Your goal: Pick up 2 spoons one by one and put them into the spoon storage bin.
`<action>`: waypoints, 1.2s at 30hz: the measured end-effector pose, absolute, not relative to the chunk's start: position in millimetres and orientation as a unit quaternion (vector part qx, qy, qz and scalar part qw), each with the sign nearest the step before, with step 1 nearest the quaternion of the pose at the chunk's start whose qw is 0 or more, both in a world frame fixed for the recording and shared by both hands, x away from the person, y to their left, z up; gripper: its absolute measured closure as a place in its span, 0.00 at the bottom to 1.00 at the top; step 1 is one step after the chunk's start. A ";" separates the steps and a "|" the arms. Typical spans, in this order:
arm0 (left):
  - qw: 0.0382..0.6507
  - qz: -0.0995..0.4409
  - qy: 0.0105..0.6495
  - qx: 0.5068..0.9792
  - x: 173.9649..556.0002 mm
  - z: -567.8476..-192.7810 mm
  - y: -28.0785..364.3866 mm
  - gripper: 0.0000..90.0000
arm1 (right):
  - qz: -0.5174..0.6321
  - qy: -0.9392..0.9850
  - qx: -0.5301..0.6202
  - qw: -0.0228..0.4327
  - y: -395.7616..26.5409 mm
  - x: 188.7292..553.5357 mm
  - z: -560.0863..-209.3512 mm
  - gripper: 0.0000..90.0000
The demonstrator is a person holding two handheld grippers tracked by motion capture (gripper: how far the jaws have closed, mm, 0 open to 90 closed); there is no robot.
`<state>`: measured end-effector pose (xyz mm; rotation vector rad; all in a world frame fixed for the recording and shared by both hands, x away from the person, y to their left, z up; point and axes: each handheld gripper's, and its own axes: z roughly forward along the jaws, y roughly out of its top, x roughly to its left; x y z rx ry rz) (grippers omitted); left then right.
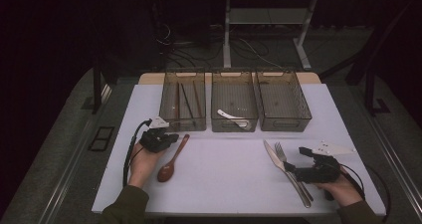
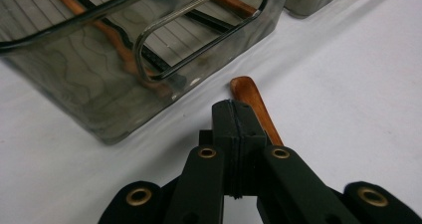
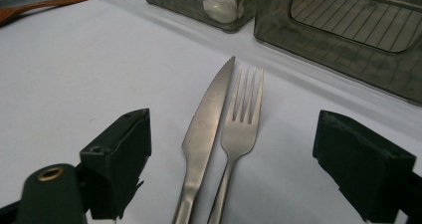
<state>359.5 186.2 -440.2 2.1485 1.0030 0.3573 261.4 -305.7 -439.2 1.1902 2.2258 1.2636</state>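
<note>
A brown wooden spoon [image 1: 171,162] lies on the white table [image 1: 224,179] at front left, its handle end [image 2: 251,97] pointing toward the bins. My left gripper [image 1: 174,138] [image 2: 234,119] is shut just left of that handle, jaws pressed together with nothing visible between them; the handle runs behind the right jaw. A steel knife [image 1: 276,159] [image 3: 209,109] and fork [image 1: 283,154] [image 3: 244,119] lie side by side at front right. My right gripper [image 1: 288,168] [image 3: 236,134] stands open low over their handles, one jaw on either side, touching neither.
Three smoky plastic bins stand in a row at the back. The left bin [image 1: 182,100] [image 2: 99,94] holds chopsticks and wooden sticks, the middle bin [image 1: 234,104] a white spoon [image 1: 231,116] [image 3: 219,5], and the right bin [image 1: 283,102] shows nothing inside.
</note>
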 end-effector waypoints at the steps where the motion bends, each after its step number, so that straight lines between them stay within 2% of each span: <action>1: 0.360 0.140 0.390 0.836 360.2 -441.2 185.2 0.99 | 0.442 0.779 0.416 0.159 -305.7 261.4 -439.2 0.17; 13: 0.351 0.121 0.363 0.855 358.6 -445.4 173.7 0.99 | 0.442 0.779 0.415 0.161 -305.7 261.8 -438.9 0.17; 22: 0.358 0.080 0.306 0.878 348.5 -445.4 150.3 0.99 | 0.440 0.780 0.415 0.161 -305.0 262.1 -439.4 0.17; 30: 0.365 0.084 0.298 0.878 344.3 -440.8 149.4 0.99 | 0.439 0.781 0.415 0.161 -305.0 262.1 -439.6 0.17; 36: 0.392 0.082 0.303 0.865 330.1 -431.6 164.3 0.82 | 0.435 0.784 0.412 0.162 -304.7 262.2 -440.5 0.17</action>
